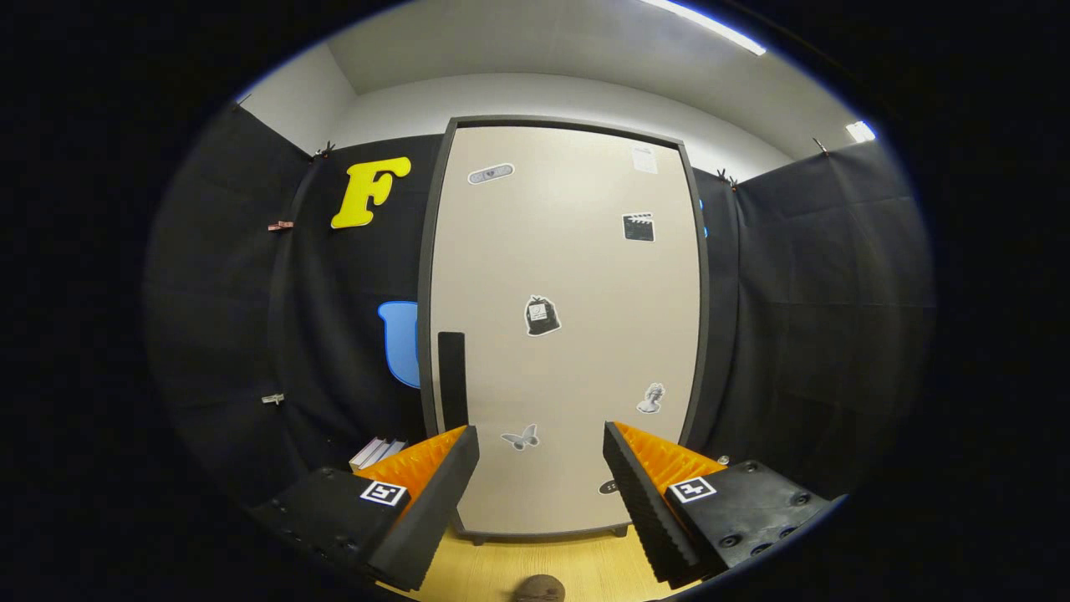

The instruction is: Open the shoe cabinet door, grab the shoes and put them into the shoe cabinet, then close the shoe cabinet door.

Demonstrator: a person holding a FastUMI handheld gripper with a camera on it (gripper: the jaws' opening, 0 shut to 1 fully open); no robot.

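Facing the closed shoe cabinet door [568, 326], the tongs [542, 451] stand spread, empty, short of it.

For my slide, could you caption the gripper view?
Open gripper faces the closed cabinet door, handle at left.

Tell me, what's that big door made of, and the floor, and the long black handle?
The shoe cabinet door looks like smooth painted or laminated board: flat, pale, softly shiny, with stickers on it. The floor looks like light wood or wood-look laminate, yellowish with faint grain. The handle seems matt black plastic or metal; I can't tell which. The gripper is open, fingers apart, facing the closed door.
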